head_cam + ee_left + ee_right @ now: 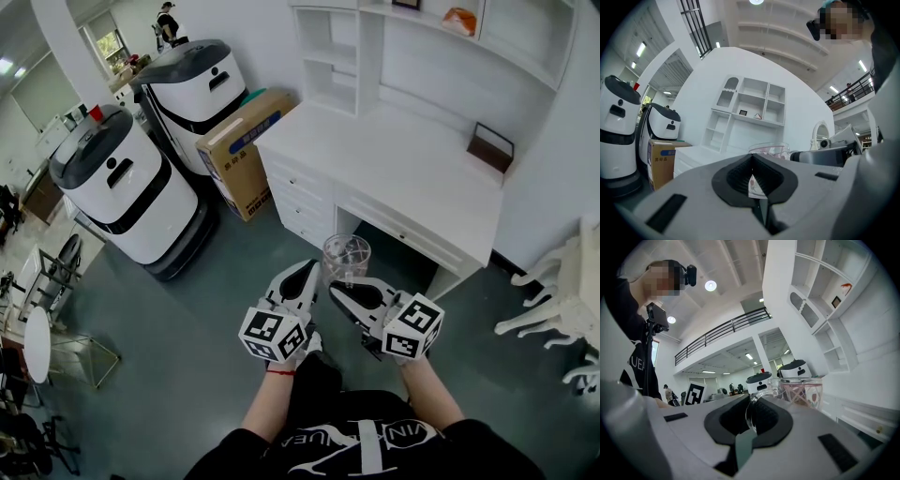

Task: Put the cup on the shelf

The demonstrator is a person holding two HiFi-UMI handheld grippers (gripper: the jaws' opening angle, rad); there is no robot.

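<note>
Person in a black top [356,441] stands on a grey-green floor [234,281] with a claw in each hand, both raised in front of the body. The right claw [335,287] is clamped on the clear handle of a glass cup [347,255]. The right gripper view shows the handle pinched between the dark pads, with the cup's pink-patterned wall just past them. The cup is upright in the air, short of the desk and well below the shelf. Just left of the cup sits the left claw [312,269], its jaws closed against each other, leaving only a thin slit through which the cup shows. Whether its tip touches the glass cannot be told.

Beyond the cup stands a white desk with drawers [300,202]. Its tabletop [403,159] carries a small dark brown box [492,146] to the cup's far right. Left of the cup and beyond it, a cardboard box [246,141] leans at the desk's end, with a white-and-black wheeled robot [127,187] and a second robot [192,80] behind it. Farthest from the cup, the white shelf [337,56] rises from the back of the tabletop, with an orange object [459,19] on an upper level
</note>
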